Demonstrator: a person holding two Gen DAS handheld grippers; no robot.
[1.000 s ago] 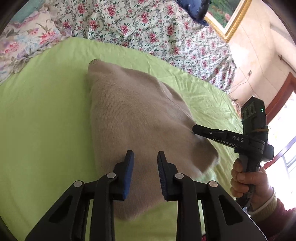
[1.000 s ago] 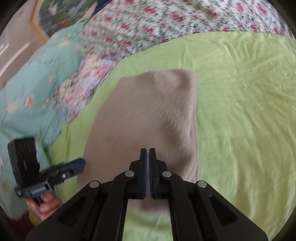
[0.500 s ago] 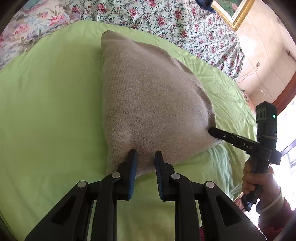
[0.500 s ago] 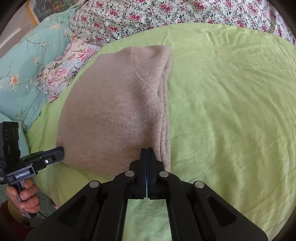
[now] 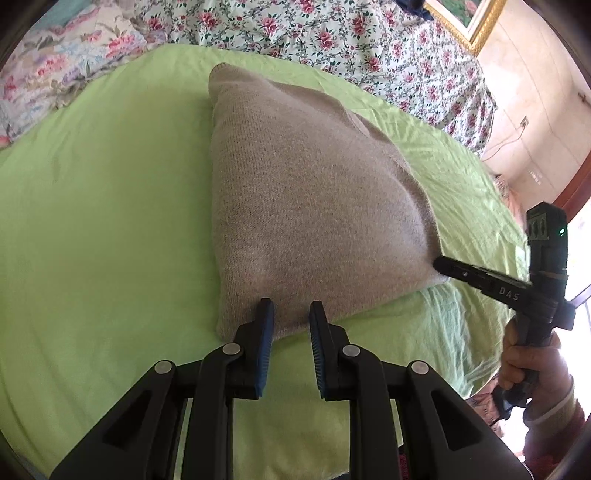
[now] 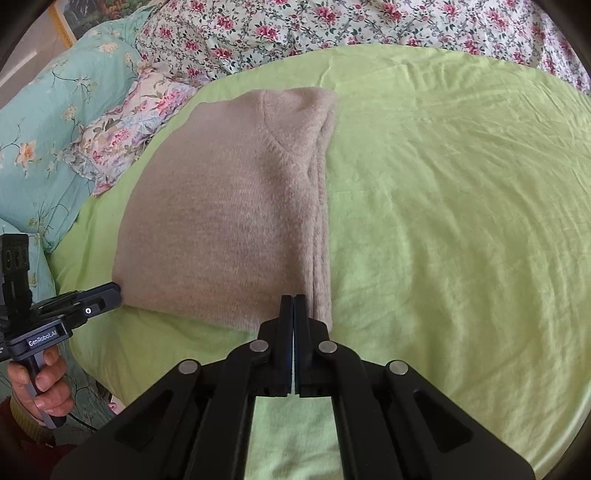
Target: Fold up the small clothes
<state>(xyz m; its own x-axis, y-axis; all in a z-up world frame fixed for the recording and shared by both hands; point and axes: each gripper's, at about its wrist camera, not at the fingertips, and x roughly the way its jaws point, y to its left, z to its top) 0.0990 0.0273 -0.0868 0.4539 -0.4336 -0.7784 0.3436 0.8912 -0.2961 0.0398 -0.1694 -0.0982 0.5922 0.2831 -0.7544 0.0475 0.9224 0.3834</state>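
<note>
A beige knitted sweater (image 5: pixel 314 206) lies folded on the green sheet (image 5: pixel 103 221); it also shows in the right wrist view (image 6: pixel 229 221). My left gripper (image 5: pixel 291 308) is open with its tips at the sweater's near edge, holding nothing. My right gripper (image 6: pixel 293 301) is shut at the sweater's near corner; whether cloth sits between the pads I cannot tell. The right gripper (image 5: pixel 443 264) shows in the left wrist view touching the sweater's right corner. The left gripper (image 6: pixel 110 290) shows in the right wrist view at the sweater's left corner.
A floral quilt (image 5: pixel 332 40) lies along the far side of the bed. A teal flowered pillow (image 6: pixel 44 129) lies at the left in the right wrist view. A gold picture frame (image 5: pixel 476 26) leans at the far right. The sheet's near edge (image 6: pixel 110 384) drops off beside my hand.
Both grippers have pulled back toward the near edge of the sweater. The sweater, lifted and bulging a second ago, now lies flatter on the sheet. The left jaws stayed open.
</note>
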